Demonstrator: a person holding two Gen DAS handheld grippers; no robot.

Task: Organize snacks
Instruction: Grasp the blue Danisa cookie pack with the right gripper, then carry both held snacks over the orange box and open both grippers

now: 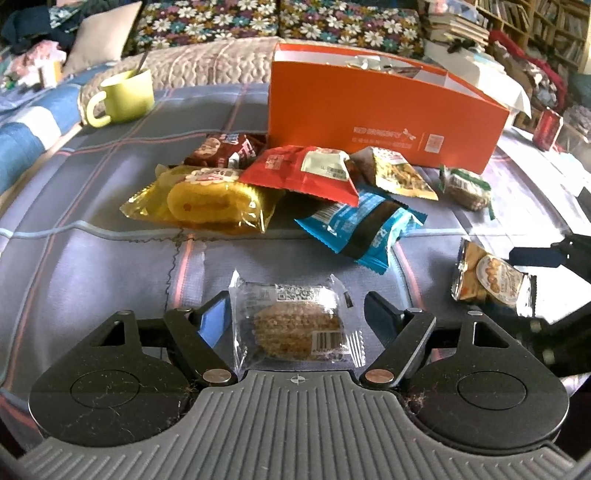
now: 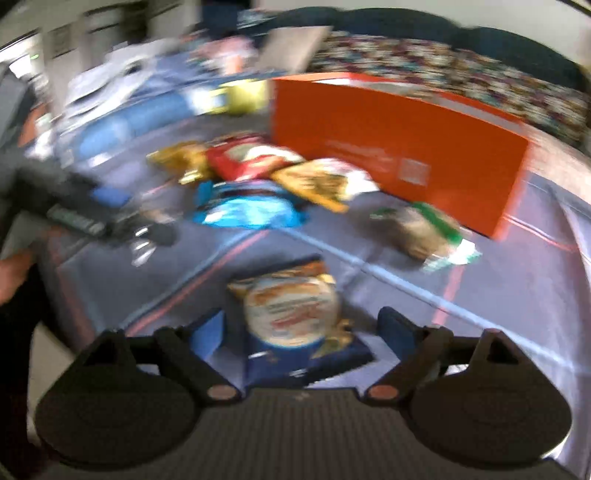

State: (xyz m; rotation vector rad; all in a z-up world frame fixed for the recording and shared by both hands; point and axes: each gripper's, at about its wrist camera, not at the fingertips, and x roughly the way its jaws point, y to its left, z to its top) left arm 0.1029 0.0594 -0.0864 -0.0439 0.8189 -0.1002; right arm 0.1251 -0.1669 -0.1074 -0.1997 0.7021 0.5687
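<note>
My left gripper (image 1: 295, 314) is open, its fingers on either side of a clear-wrapped round cake (image 1: 297, 328) lying on the grey plaid cloth. My right gripper (image 2: 301, 325) is open around a gold and blue snack pack (image 2: 295, 314); the view is blurred. That pack also shows in the left wrist view (image 1: 491, 278). Beyond lies a pile of snacks: a yellow cake pack (image 1: 207, 201), a red pack (image 1: 303, 171), a blue pack (image 1: 364, 225), a dark red pack (image 1: 225, 149), a gold pack (image 1: 399, 173) and a green-edged pack (image 1: 467, 186). An open orange box (image 1: 380, 114) stands behind them.
A green mug (image 1: 123, 98) with a spoon stands at the back left. A red can (image 1: 548, 127) stands at the far right. Pillows and a floral cushion (image 1: 258, 18) lie behind the cloth. The left gripper shows in the right wrist view (image 2: 92, 214).
</note>
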